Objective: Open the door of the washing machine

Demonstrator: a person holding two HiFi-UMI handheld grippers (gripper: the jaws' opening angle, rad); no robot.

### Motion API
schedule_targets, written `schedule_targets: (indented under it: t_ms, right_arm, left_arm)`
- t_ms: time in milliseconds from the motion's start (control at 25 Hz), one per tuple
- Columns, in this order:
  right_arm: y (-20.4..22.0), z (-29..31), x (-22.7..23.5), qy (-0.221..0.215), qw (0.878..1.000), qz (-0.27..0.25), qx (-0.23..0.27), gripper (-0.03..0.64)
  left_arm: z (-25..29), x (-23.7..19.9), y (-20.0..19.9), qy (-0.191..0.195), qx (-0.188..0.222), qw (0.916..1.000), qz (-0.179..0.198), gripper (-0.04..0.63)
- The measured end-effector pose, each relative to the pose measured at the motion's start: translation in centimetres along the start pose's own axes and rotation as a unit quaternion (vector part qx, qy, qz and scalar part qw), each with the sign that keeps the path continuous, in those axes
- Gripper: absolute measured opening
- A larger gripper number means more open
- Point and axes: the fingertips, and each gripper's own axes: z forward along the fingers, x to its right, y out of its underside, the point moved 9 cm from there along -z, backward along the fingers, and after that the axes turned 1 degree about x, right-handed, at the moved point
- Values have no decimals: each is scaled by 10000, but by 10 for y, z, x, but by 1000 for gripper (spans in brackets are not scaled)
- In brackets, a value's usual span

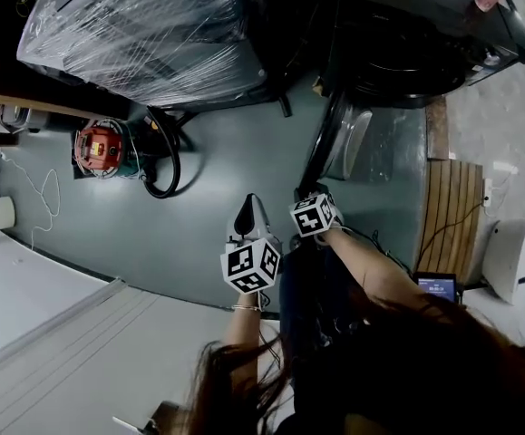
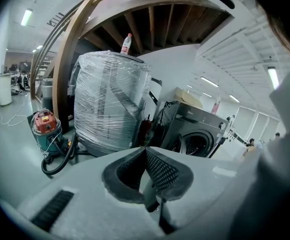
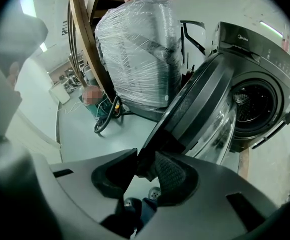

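The dark washing machine [image 1: 407, 43] stands at the upper right, and its round drum opening [image 3: 252, 104] shows. Its door [image 1: 339, 139] is swung well out from the front and stands edge-on to me. My right gripper [image 1: 313, 190] is shut on the door's outer edge; in the right gripper view the door [image 3: 200, 109] rises from between the jaws of that gripper [image 3: 143, 161]. To its left, my left gripper [image 1: 248, 208] hangs over the floor. It is shut with nothing in it [image 2: 145, 151] and points toward the machine [image 2: 195, 129].
A large appliance wrapped in plastic film [image 1: 144, 30] stands left of the washing machine. A red vacuum [image 1: 99, 148] with a black hose [image 1: 167, 161] sits on the floor at the left. Wooden slats [image 1: 448, 216] and a white bin [image 1: 516, 256] lie at the right.
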Motion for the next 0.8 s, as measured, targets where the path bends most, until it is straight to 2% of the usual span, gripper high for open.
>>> schedule_targets:
  t_ms: [240, 600, 800]
  right_arm:
    - [-18, 13, -13, -17, 9999, 128, -33, 109]
    - [-40, 29, -34, 281, 9982, 523, -48, 107]
    - [-54, 40, -43, 458, 9957, 800, -31, 107]
  left_arm:
    - [9, -24, -13, 32, -82, 10000, 46, 11]
    - [36, -59, -37, 854, -382, 9949, 379, 11]
    - [51, -85, -55, 1133, -489, 9910, 513, 11]
